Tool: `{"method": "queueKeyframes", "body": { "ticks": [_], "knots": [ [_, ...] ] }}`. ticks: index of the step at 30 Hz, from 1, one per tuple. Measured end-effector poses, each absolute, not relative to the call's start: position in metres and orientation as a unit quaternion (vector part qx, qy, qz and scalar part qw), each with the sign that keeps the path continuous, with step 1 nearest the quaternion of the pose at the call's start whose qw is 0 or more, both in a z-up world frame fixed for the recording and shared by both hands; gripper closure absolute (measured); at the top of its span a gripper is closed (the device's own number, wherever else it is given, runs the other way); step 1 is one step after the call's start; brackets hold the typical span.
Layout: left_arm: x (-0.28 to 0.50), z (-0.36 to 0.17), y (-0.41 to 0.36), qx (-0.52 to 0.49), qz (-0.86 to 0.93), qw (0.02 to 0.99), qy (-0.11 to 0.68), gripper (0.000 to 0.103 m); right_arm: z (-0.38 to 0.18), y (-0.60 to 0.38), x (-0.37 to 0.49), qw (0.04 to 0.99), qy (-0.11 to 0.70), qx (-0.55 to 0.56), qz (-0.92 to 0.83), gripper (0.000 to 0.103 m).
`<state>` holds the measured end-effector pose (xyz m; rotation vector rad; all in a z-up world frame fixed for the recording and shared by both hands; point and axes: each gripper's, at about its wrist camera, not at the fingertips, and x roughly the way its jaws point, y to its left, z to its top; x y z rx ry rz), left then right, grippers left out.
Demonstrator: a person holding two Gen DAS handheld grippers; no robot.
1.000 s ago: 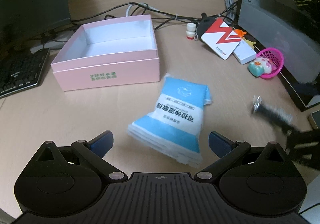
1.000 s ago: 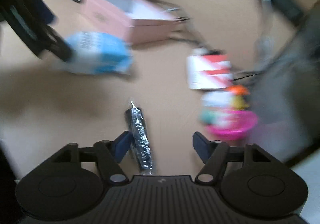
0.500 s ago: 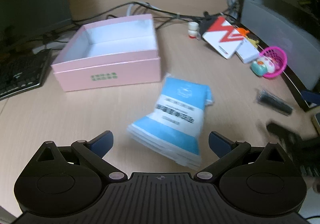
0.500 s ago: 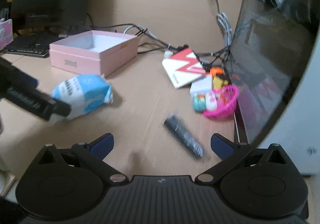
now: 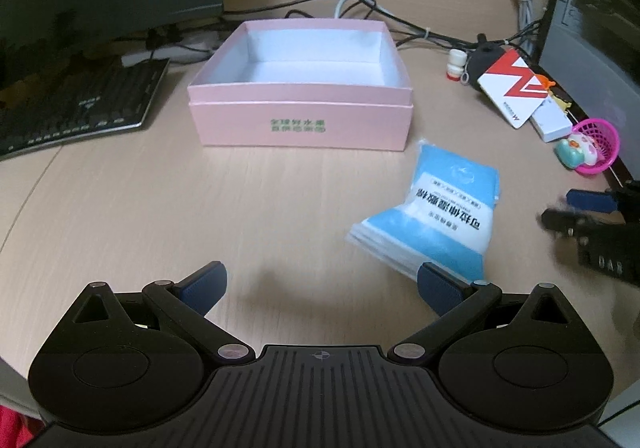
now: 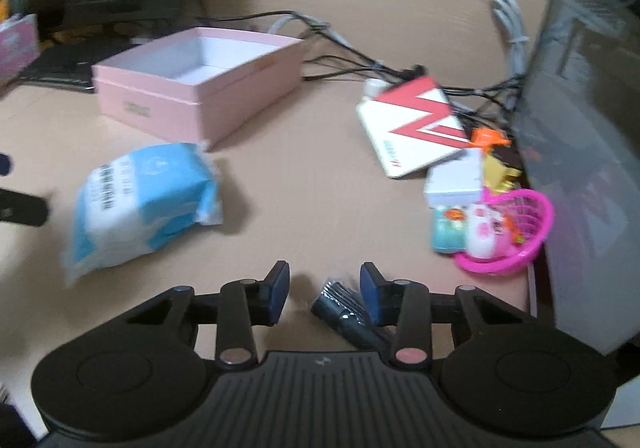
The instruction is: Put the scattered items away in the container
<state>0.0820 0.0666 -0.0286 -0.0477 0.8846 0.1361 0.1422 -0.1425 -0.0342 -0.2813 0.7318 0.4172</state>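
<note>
An open, empty pink box (image 5: 300, 115) stands at mid-desk; it also shows in the right wrist view (image 6: 200, 87). A blue and white packet (image 5: 436, 215) lies right of the box, also in the right wrist view (image 6: 140, 203). My left gripper (image 5: 320, 284) is open and empty over bare desk, left of the packet. My right gripper (image 6: 324, 292) is partly closed around a black wrapped stick (image 6: 348, 316) that lies between its fingers against the right pad; the jaws are not shut on it. The right gripper shows blurred at the right edge of the left wrist view (image 5: 592, 224).
A red and white card box (image 6: 416, 127), a white box (image 6: 456, 179), a pink basket with small toys (image 6: 504, 240) and cables (image 6: 360, 63) sit at the right by a PC case (image 6: 592, 87). A keyboard (image 5: 72, 107) and monitor are at left.
My right gripper has come down over the black stick and narrowed its jaws around it. My left gripper has shifted left, so the packet now lies to its right.
</note>
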Motion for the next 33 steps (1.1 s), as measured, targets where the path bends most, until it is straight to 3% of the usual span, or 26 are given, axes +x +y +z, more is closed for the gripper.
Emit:
{"method": "queueKeyframes", "body": {
  "ticks": [12, 13, 16, 17, 33],
  "knots": [
    [0.077, -0.024, 0.048, -0.032, 0.027, 0.907, 0.419, 0.0, -0.026, -0.139, 0.096, 0.89, 0.341, -0.148, 0.265, 0.064],
    [0.075, -0.022, 0.047, -0.034, 0.024, 0.909, 0.415, 0.0, -0.024, -0.143, 0.089, 0.893, 0.338, -0.147, 0.258, 0.057],
    [0.069, -0.018, 0.041, -0.03, 0.02, 0.918, 0.395, 0.0, -0.017, -0.164, 0.062, 0.92, 0.31, -0.125, 0.206, 0.003],
    [0.067, -0.017, 0.039, -0.026, 0.019, 0.921, 0.389, 0.0, -0.018, -0.171, 0.053, 0.929, 0.298, -0.116, 0.186, 0.0],
    [0.05, -0.02, 0.022, 0.061, 0.0, 0.932, 0.357, 0.0, -0.052, -0.168, 0.106, 0.917, 0.351, -0.073, 0.176, 0.0]
  ]
}}
